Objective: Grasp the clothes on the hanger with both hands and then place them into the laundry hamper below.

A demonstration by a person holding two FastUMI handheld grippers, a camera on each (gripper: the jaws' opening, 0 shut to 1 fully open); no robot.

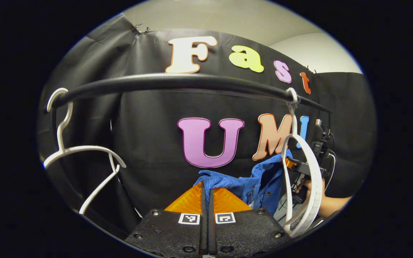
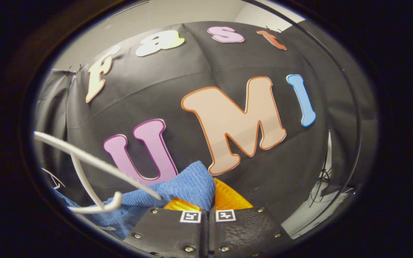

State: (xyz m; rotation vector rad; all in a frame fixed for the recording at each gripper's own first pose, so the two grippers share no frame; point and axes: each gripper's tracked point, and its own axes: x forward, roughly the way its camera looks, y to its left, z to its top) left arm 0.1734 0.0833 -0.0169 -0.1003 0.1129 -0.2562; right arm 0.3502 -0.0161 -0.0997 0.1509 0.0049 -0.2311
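**Both grippers pinch the blue garment beside its hanger**

Left gripper (image 1: 207, 191), at the bottom centre of the left gripper view, has its fingers pressed together on a fold of the blue garment (image 1: 249, 181). To the right in that frame the white hanger (image 1: 305, 179) hangs from the black rail (image 1: 177, 81), with the cloth just beside it. An empty hanger (image 1: 81, 150) hangs at the left.

Right gripper (image 2: 206, 202), at the bottom centre of its view, is clamped on the same cloth.

I judge both should lower together, keeping the cloth away from the hanger. The hamper is out of sight. I can read no brand or label on the garment.
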